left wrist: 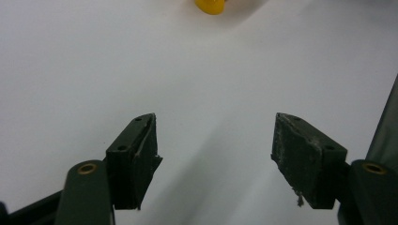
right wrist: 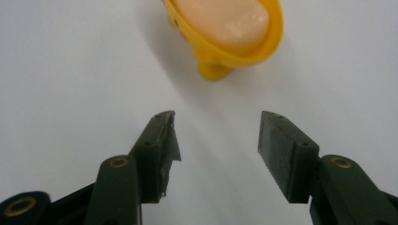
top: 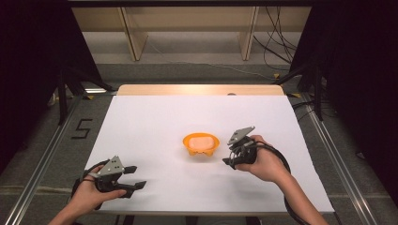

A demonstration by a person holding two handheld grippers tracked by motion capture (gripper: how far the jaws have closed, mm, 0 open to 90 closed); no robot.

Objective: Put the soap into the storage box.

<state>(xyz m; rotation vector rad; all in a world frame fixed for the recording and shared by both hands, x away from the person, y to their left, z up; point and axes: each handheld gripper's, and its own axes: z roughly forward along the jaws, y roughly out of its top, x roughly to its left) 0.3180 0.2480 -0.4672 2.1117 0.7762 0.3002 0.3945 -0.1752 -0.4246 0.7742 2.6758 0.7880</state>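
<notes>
The orange bowl [top: 201, 144] sat near the middle of the white table [top: 141, 122], with a pale pink block [top: 202, 142] lying inside it. The right gripper [top: 228, 158] hovered just beside the bowl's right side, its jaws spread wide and empty, pointed at the small foot under the rim [right wrist: 215, 71]. The left gripper [top: 135, 176] rested well apart, near the table's front left corner, its jaws also wide and holding nothing. The step in hand looked like the reach for the bowl. To do it well, the right gripper needed to go in low and level, straddle the rim squarely, and close gently, since a light bowl could skid or tip and spill the block.
</notes>
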